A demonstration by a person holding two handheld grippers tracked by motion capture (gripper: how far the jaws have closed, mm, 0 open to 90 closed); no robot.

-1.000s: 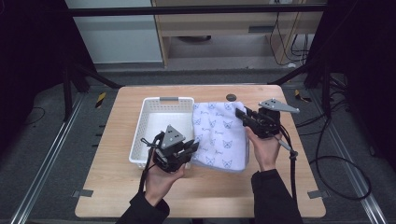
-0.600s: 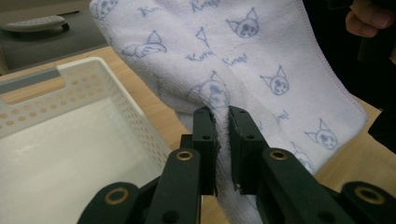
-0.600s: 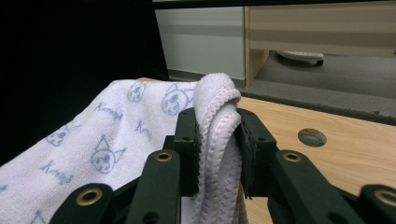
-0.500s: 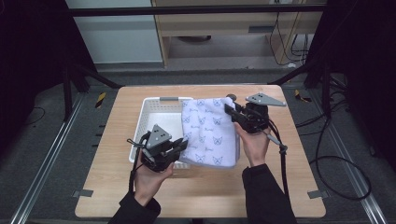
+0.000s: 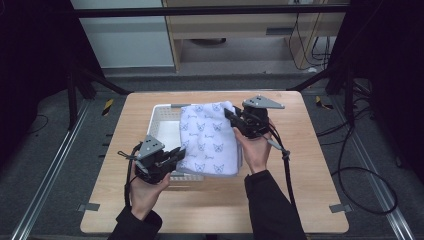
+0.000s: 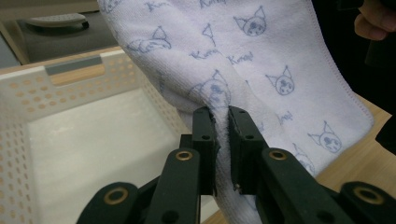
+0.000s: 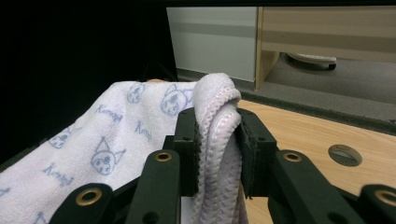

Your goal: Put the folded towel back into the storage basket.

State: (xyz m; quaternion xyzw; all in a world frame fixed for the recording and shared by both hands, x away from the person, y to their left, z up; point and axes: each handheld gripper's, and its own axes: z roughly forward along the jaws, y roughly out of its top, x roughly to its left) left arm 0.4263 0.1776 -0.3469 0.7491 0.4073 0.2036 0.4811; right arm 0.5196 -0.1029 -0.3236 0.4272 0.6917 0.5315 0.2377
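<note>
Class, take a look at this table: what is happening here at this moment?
A person holds a gripper in each hand and carries a folded white towel with blue cat faces between them. The left gripper pinches its near edge and the right gripper its far corner, both shut on the cloth. The towel hangs lifted over the white perforated basket on the wooden table, not yet lowered inside.

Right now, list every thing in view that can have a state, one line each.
Folded white towel with blue cat-face print: lifted, gripped at two ends, hanging over the basket.
White perforated plastic basket: upright on the table, nothing lying in the part that shows.
Left gripper: shut on the towel's near edge.
Right gripper: shut on the towel's bunched far edge.
Light wooden table: bearing the basket.
</note>
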